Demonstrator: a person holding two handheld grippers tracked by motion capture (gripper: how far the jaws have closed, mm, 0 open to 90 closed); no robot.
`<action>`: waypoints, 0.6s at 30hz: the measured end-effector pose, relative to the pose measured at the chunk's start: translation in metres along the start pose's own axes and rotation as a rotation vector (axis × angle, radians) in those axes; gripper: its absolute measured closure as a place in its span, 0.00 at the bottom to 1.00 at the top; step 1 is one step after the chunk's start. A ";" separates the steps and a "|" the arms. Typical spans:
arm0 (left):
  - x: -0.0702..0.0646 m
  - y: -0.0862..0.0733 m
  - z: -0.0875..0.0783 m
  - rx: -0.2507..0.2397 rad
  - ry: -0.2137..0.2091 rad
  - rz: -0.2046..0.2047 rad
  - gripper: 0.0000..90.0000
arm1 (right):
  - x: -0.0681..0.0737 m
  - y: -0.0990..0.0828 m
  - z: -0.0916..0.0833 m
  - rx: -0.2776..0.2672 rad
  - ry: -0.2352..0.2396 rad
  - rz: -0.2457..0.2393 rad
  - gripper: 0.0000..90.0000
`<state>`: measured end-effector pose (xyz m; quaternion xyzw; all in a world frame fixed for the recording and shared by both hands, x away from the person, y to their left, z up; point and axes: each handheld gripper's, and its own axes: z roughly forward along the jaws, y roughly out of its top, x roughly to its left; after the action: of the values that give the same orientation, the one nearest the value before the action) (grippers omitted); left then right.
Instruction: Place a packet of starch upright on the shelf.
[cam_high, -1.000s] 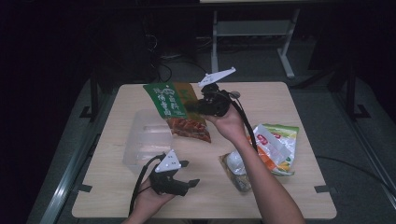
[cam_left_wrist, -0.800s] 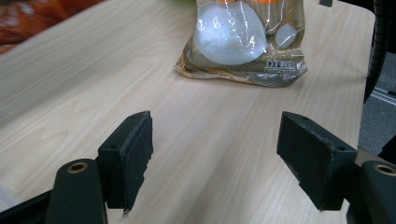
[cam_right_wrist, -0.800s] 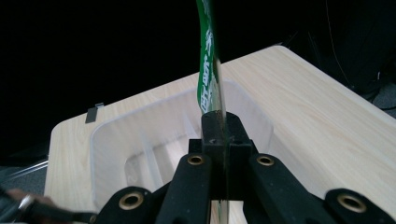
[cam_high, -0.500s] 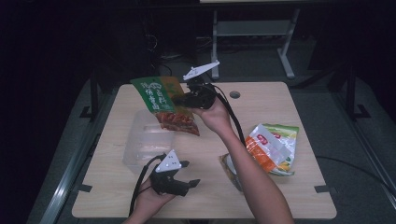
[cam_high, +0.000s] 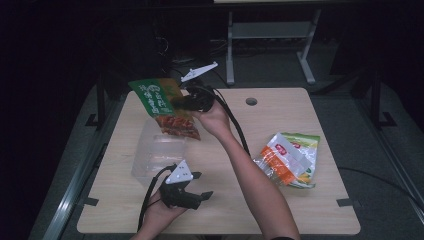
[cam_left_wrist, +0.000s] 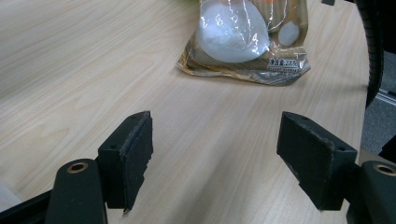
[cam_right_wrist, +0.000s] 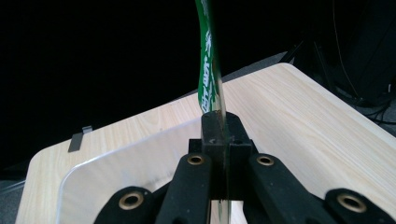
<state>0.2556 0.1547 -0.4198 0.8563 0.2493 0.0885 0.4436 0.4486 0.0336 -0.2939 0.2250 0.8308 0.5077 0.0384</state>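
Three snack bags: right gripper (cam_high: 182, 103) clamps green one (cam_high: 161, 106) above clear bin (cam_high: 157, 152) near table's (cam_high: 300, 210) left edge, left gripper (cam_high: 199, 186) wide open, empty; 2 bags (cam_high: 287, 157) by right edge.

This looks like a lab or test room set up for recording, not a home. A plain pale wood-laminate counter (cam_high: 280, 125) with a round cable hole (cam_high: 251, 101) stands alone on grey floor under the tongs, with dark surroundings beyond it. Past the right tongs (cam_high: 176, 103), behind the counter, stands a white metal-framed bench (cam_high: 270, 35). Loose black cables (cam_high: 380, 177) trail over the floor off to the side of the counter.
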 end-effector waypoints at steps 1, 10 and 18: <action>0.001 0.000 0.000 -0.001 0.000 -0.001 0.29 | -0.002 0.000 0.010 -0.004 0.002 0.004 1.00; 0.002 0.000 -0.002 -0.012 0.003 -0.012 0.29 | -0.008 -0.007 0.039 -0.022 0.022 0.049 1.00; 0.003 0.000 -0.002 -0.009 0.003 -0.005 0.29 | -0.012 -0.019 0.053 -0.031 0.024 0.080 1.00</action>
<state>0.2569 0.1575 -0.4191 0.8536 0.2516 0.0899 0.4471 0.4682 0.0650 -0.3381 0.2511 0.8136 0.5242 0.0115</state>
